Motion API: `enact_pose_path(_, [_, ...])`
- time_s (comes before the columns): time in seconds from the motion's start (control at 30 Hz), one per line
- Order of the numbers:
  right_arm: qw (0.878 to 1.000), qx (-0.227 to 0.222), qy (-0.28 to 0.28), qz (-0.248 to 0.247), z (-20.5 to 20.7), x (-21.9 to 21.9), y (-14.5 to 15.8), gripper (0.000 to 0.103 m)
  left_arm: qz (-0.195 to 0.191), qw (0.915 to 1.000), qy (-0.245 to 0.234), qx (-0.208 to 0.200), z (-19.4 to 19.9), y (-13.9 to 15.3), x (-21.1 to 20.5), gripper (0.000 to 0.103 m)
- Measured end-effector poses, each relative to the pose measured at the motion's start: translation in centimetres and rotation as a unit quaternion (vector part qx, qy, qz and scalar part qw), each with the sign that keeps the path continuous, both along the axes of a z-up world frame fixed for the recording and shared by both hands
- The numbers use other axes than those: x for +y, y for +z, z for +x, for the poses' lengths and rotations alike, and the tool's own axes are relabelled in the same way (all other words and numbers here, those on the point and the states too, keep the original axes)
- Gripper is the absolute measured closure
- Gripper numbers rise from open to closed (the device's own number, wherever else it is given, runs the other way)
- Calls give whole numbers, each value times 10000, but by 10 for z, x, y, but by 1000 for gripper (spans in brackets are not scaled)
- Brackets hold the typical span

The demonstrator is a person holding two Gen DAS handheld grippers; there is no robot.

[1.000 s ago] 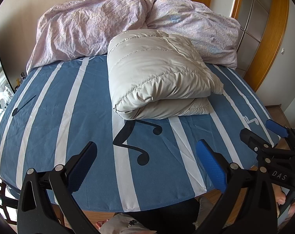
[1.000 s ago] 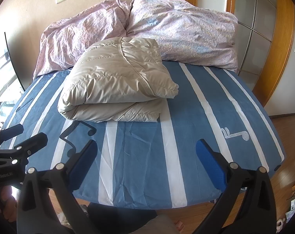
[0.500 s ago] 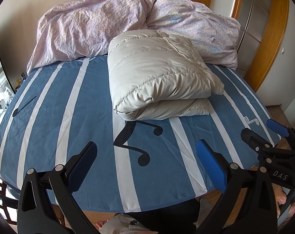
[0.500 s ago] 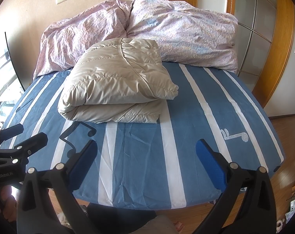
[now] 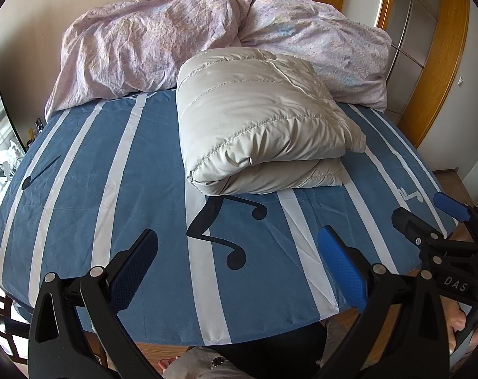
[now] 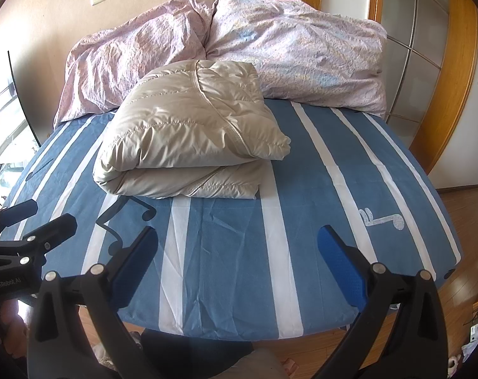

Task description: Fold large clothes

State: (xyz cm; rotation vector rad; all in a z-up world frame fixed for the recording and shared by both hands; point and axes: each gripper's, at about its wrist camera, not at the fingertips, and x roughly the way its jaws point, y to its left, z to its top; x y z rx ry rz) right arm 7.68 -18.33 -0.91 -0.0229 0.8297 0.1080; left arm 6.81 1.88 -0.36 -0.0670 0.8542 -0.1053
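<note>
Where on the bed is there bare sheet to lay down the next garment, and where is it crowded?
Free: the striped sheet right of the folded beige jacket, out to the bed's right edge; the left strip beside the jacket; and the near band in front of it, by both open grippers, left and right. Crowded: the head end, where the pink duvet piles against the jacket.

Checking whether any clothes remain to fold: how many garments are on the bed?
1. A beige puffer jacket, already folded, lies mid-bed on the striped blue sheet, in front of the crumpled pink duvet. Something could be hidden under the duvet. Both claws are open and empty.
</note>
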Motion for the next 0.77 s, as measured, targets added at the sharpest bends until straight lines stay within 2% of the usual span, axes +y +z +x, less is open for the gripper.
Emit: enact_pose_path(0.77, [10000,14,25,-7,2,0,-1,2,-13,10000,2,6,2,0,5,1])
